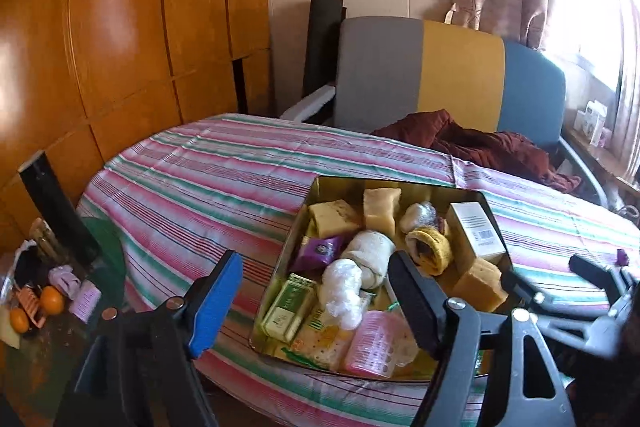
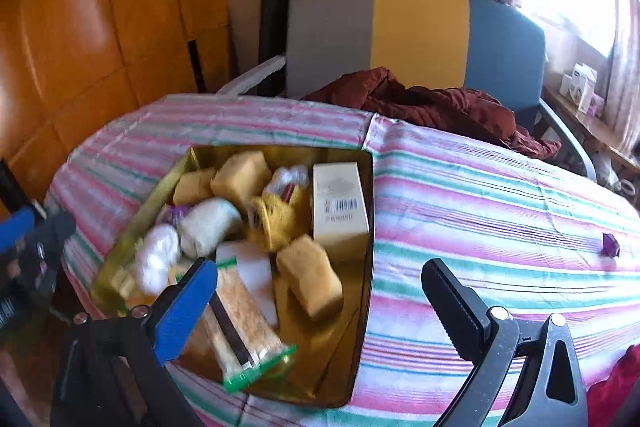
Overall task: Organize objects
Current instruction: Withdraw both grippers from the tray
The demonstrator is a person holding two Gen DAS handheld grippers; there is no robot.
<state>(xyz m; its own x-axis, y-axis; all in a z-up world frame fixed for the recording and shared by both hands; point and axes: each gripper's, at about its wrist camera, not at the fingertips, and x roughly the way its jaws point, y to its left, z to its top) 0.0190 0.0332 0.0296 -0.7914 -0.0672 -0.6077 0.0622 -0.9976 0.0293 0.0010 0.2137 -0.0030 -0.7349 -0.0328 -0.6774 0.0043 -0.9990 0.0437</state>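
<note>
Far left, off the table: two oranges [image 1: 52, 299] among small clutter. Left gripper [image 1: 308, 301] – jaws spread wide, nothing between the pads, poised above near end of gold tin [image 1: 294, 227]. Tin on striped tablecloth [image 1: 200, 167], packed: green box [image 1: 286, 307], pink curler [image 1: 370, 349], sponge blocks, white carton [image 1: 478, 229]. Right gripper [image 2: 316, 301] – likewise wide open, empty, over tin's right edge. Purple piece [image 2: 611, 245] loose on cloth, far right.

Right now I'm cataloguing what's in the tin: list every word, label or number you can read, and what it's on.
None can be read.
Cream carton: barcode and print beneath, too blurred.
Green packet: printing too small.
Purple sachet: round emblem, unreadable.
White boxes on the window ledge: markings too small.
</note>
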